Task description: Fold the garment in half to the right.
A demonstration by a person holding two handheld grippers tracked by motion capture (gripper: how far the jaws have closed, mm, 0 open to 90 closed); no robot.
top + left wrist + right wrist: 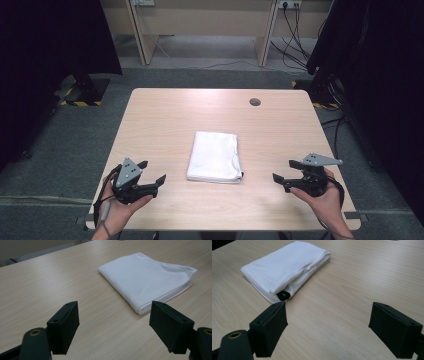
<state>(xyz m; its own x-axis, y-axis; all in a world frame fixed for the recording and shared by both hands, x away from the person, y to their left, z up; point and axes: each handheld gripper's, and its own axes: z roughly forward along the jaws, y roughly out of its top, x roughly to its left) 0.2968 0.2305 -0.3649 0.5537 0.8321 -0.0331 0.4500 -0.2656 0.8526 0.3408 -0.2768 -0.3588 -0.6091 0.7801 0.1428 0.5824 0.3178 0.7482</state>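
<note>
- Left gripper (153, 171): held in the left hand (120, 207) at the near left corner of the table (165, 110), left of the folded white cloth (215, 156) and clear of it. Jaws spread wide, nothing between them; bare wood seen past both pads in the left gripper view (113, 327). Grey three-cornered plate on top, cable trailing off the near edge.
- Right gripper (286, 170): held in the right hand (322, 200) near the right edge of the table, right of the cloth and apart from it by a strip of bare tabletop. Jaws likewise spread, gripping nothing; open wood between the pads in the right gripper view (328, 330). Both sets of tips turned inward toward the cloth.
- Folded white cloth: lying flat at about the middle of the table, between the two grippers and slightly beyond their tips. Folded to a neat rectangle of several layers, long side running away from the person. Layered edges visible along the near end (150, 280). Touched by neither gripper.
- Small black piece (283, 295): at the near right corner of the cloth, tucked at the hem; nature not determinable.
- Round grey cap (255, 102): set in the tabletop beyond the cloth, toward the far right.
- Beyond the table: grey carpet floor (220, 75), legs of a pale desk, loose cables on the floor at far right, dark screens at either side.
</note>
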